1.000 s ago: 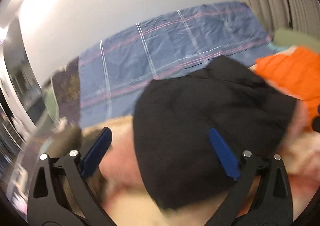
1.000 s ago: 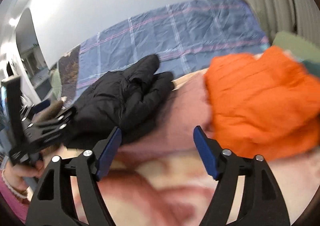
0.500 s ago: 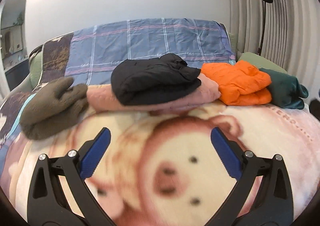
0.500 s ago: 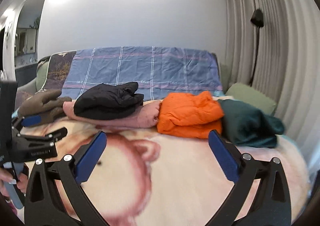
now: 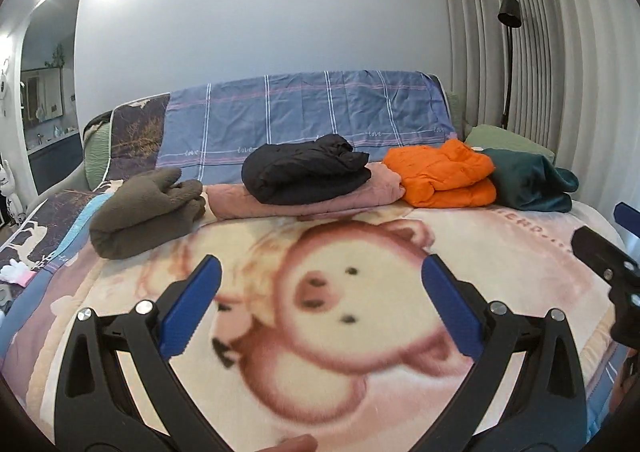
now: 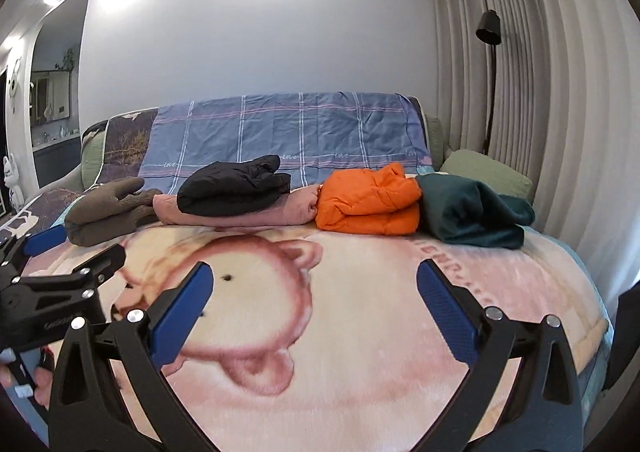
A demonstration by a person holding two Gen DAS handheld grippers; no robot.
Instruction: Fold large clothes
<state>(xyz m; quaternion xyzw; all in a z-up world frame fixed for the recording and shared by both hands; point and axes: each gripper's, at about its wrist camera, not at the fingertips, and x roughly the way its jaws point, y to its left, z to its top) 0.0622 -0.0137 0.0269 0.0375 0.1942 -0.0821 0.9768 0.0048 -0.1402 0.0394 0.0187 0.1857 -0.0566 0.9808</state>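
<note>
Currently both grippers hang over a bed with nothing between their blue pads; the left gripper (image 5: 320,310) and right gripper (image 6: 314,306) each stand spread wide and empty, probably because a garment has just been set down. Folded clothes sit in a row toward twelve o'clock, likely lined up as finished work; at ten o'clock a fuzzy olive fleece (image 5: 146,212); next a puffy black jacket (image 5: 306,174) stacked on a soft pink garment (image 5: 316,200); at one o'clock a quilted orange jacket (image 5: 444,176), touching a dark green garment (image 5: 528,182). A plush pig-print blanket (image 5: 400,384) covers the mattress, and a checked blue sheet (image 5: 304,112) drapes the headboard.
</note>
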